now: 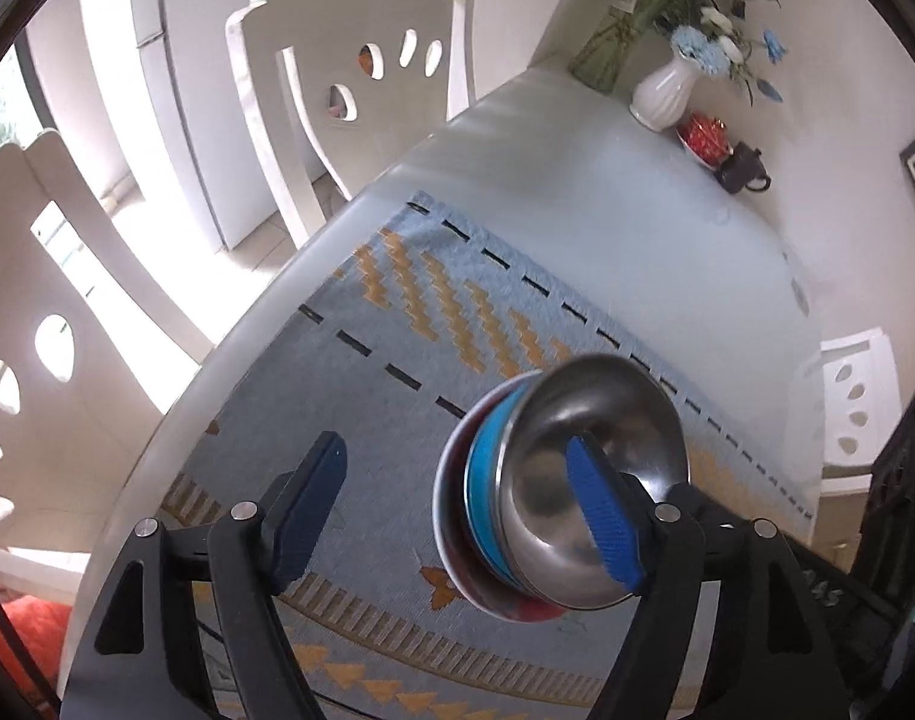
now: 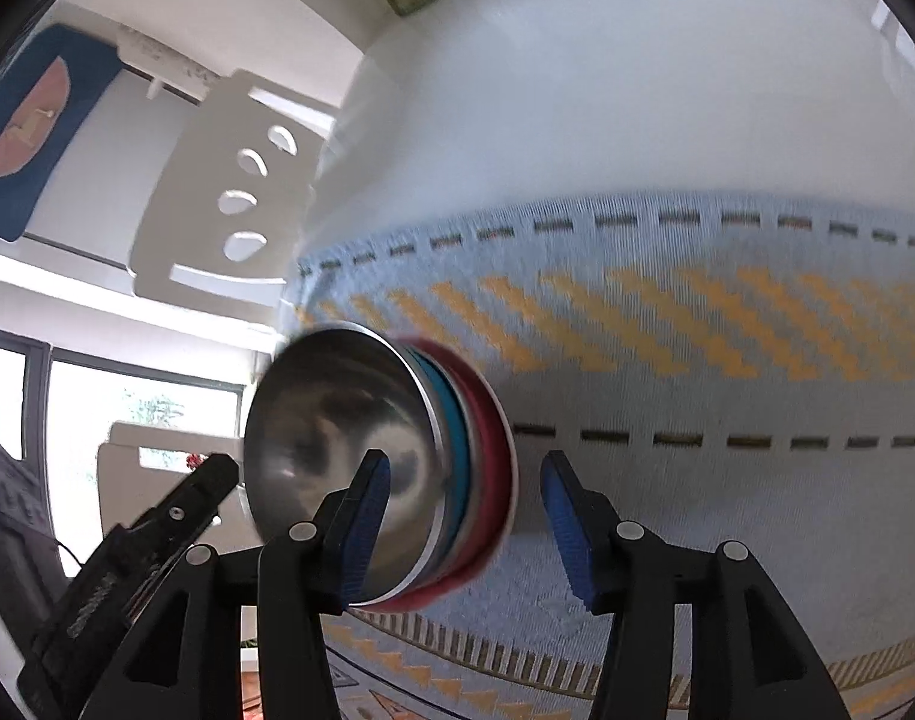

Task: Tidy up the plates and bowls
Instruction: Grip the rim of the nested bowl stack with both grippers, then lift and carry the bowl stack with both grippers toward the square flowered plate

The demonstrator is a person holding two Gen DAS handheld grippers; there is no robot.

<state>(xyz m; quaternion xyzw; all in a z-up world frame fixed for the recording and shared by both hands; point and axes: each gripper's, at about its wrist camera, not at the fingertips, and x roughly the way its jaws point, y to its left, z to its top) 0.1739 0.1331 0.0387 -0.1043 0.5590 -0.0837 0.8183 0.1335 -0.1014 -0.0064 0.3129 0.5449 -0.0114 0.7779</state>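
- Stack of nested dishes (image 1: 541,498): a steel bowl (image 1: 601,444) innermost, a blue bowl (image 1: 484,480) around it, a red dish (image 1: 457,534) with a white rim outermost.
- Seen tipped on edge in both wrist views, steel hollow toward each camera; blurred at the rims in the right wrist view.
- Steel bowl polished, round, mirror-like, with smeared reflections; blue and red layers glossy, showing only as thin curved bands.
- Underneath, a woven placemat (image 1: 433,324) in pale blue with orange zigzags and black dashes, lying on a smooth white table (image 1: 625,192).
- Left gripper (image 1: 457,516) spread wide, ribbed blue pads on black arms; its right pad (image 1: 601,522) against the inside of the steel bowl, the stack just inside that finger, the other finger well apart from it.
- Right gripper (image 2: 469,534) also wide apart; its left pad (image 2: 364,534) in front of the steel hollow, the stack's layered rims in the gap between the fingers, the right pad (image 2: 568,534) just beside the red dish, contact unclear.
- Beyond the jaws, white cut-out chairs (image 1: 361,78) and a white vase (image 1: 664,93) of blue flowers.
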